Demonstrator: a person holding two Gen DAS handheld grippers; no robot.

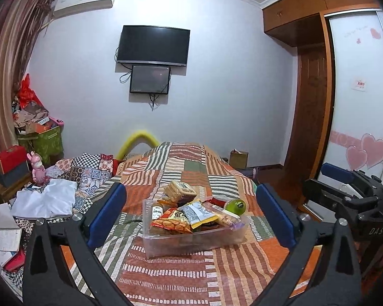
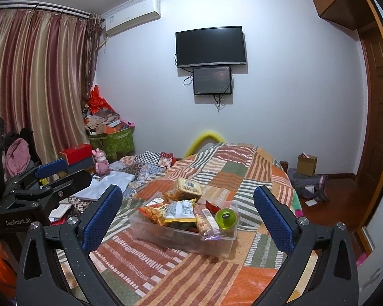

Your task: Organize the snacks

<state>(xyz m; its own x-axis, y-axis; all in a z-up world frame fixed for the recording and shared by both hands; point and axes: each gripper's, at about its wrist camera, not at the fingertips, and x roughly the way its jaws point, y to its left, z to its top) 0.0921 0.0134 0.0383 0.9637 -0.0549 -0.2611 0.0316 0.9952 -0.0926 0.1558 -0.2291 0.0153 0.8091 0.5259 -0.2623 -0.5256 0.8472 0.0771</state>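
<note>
A clear plastic bin (image 1: 196, 242) (image 2: 181, 237) sits on the patchwork bedspread (image 1: 181, 275), heaped with several snack packets. Among them are an orange peanut bag (image 1: 172, 223) (image 2: 153, 213), a yellow-edged packet (image 1: 196, 213) (image 2: 180, 211) and a green bottle (image 1: 235, 206) (image 2: 226, 218). A cracker pack (image 1: 180, 191) (image 2: 187, 186) leans on the bin's far rim. My left gripper (image 1: 191, 219) stands wide open, short of the bin, nothing between its blue pads (image 1: 107, 214). My right gripper (image 2: 187, 219) is likewise wide open and empty, pads (image 2: 273, 219) clear of the bin. Each gripper also shows at the edge of the other's view.
White cloth (image 1: 44, 200) and papers (image 1: 6, 239) lie on the bed's left side, with a pink figurine (image 1: 38, 168) and boxes behind. A wardrobe (image 1: 357, 89) stands right of the bed, a cardboard box (image 2: 307, 164) and bag on the floor. A TV (image 1: 153, 44) hangs on the far wall.
</note>
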